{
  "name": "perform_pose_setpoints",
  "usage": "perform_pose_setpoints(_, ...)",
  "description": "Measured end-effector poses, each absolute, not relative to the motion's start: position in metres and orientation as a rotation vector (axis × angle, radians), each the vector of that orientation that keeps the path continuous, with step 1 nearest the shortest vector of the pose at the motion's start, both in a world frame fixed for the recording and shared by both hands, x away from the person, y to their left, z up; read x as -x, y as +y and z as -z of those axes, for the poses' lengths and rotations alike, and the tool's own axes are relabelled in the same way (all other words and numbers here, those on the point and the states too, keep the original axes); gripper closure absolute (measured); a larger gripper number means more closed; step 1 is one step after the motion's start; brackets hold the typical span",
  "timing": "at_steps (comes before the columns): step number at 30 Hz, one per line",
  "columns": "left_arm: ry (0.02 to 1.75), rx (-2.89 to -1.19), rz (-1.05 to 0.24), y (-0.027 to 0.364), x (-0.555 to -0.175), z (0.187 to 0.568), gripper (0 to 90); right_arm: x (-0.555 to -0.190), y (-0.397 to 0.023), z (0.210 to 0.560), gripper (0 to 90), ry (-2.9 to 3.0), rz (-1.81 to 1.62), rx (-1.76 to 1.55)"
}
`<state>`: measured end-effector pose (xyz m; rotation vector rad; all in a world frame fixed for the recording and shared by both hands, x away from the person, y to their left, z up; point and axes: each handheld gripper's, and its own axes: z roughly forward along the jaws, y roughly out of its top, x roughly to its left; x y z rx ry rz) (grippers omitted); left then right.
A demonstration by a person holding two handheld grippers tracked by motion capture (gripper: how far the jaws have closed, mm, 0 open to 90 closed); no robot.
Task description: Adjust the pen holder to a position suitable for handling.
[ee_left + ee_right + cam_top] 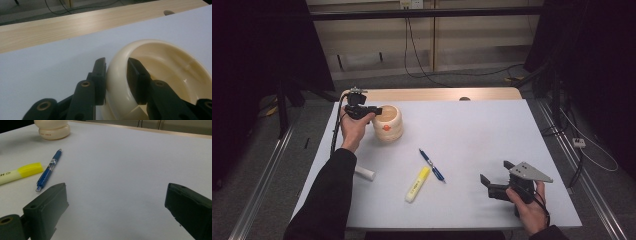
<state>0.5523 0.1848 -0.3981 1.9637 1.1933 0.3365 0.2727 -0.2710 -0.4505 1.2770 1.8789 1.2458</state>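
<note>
A cream-coloured round holder (388,123) stands at the back left of the white table; its hollow inside shows in the left gripper view (162,67). My left gripper (373,110) is shut on the holder's rim (116,75), one jaw outside the wall and one inside. A blue pen (432,165) and a yellow highlighter (417,184) lie near the middle front; both also lie ahead of my right gripper, the pen (48,171) beside the highlighter (20,173). My right gripper (496,178) hovers open at the front right with nothing between its jaws.
A small white cylinder (364,174) lies by the left forearm. A wooden strip (437,94) runs along the table's far edge. Cables trail on the floor beyond. The white table top (482,135) is bare between the pen and the right gripper.
</note>
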Motion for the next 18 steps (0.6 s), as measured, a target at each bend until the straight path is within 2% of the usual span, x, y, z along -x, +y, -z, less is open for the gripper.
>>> perform_pose_setpoints(18, 1.24, -1.884, -0.334, 0.189, -0.544, 0.382, 70.8, -0.272, -0.271, 0.45, 4.3, 1.88, -1.245, -1.271)
